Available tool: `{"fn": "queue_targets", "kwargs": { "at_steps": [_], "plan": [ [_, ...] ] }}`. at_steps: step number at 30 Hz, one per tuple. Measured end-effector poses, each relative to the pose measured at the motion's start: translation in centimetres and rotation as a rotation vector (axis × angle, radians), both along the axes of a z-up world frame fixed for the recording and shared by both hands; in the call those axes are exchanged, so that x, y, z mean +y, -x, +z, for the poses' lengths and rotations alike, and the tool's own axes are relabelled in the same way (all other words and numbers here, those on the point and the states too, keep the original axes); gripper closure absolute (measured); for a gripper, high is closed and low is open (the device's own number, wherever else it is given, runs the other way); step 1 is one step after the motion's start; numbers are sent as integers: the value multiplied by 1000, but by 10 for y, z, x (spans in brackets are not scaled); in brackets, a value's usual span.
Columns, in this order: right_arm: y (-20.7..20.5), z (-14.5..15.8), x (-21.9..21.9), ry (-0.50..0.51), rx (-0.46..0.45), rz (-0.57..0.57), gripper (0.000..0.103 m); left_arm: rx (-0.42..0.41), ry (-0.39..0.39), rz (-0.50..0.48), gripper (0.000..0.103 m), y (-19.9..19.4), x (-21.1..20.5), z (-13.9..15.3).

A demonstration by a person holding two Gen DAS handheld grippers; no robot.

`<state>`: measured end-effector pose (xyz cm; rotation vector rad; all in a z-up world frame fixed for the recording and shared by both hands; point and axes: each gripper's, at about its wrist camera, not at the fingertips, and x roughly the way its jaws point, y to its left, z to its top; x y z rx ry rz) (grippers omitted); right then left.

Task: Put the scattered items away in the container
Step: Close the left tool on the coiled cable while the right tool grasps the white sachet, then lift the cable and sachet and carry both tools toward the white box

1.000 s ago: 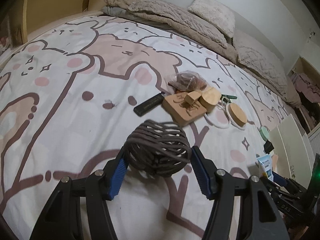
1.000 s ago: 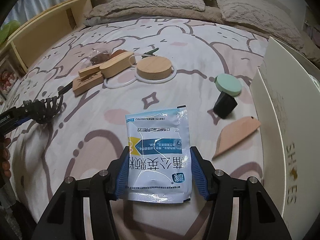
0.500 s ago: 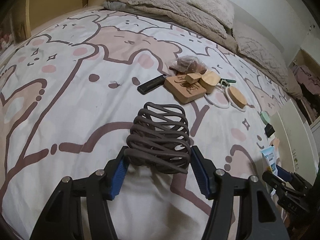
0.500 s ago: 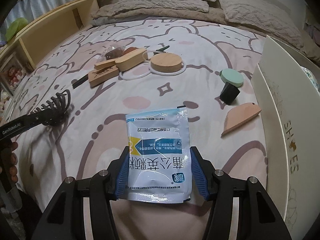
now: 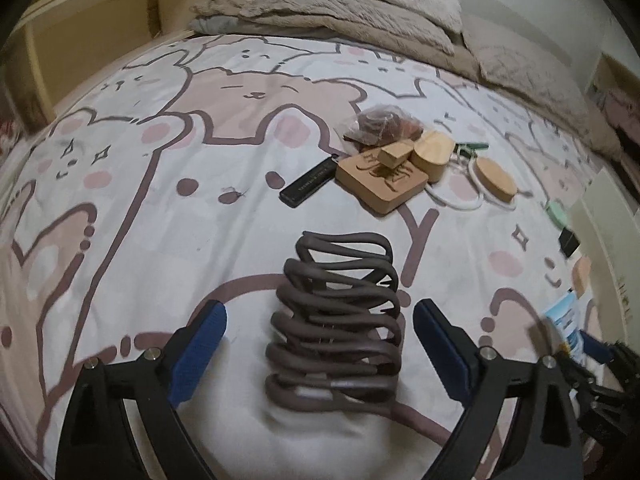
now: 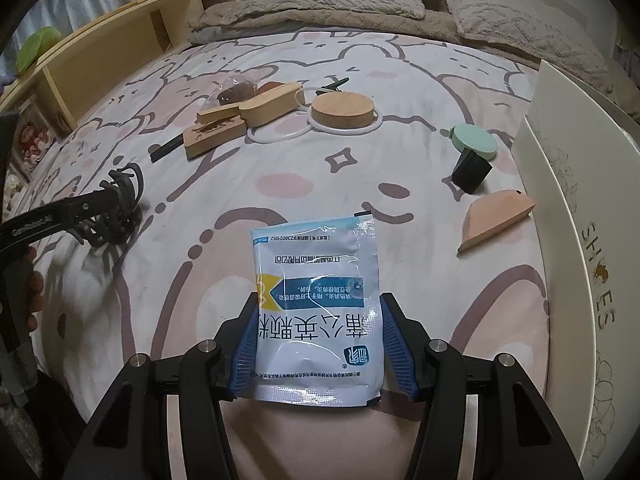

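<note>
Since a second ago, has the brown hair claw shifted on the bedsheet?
Yes. In the right wrist view the hair claw sits lower, farther from the dark stick; left gripper jaws are opening off it.

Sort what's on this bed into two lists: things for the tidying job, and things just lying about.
Job:
- brown plastic claw hair clip, between the opening left gripper
- white-blue foil sachet, in the right gripper
- white shoe box
- round wooden lid
- mint round compact
- black stick

Lying about:
- beige pillows
- wooden shelf

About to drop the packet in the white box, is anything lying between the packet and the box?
Nothing visible does. The packet, held in the right claw, faces bare bedspread up to the white box; the peach wedge and black block lie farther up that side.
</note>
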<state>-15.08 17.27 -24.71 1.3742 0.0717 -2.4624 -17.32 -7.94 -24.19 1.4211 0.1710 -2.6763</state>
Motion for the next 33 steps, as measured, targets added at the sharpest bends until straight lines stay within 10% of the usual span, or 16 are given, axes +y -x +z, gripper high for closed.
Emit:
{"fn": "queue_targets", "kwargs": {
  "at_steps": [11,33],
  "plan": [
    [0,5,1,1,15,-7,45,-102,57,-65,39,18,7,-12],
    [-7,43,2,13,97,-14,45,31,-6,-93,39,-19,27,40]
  ]
}}
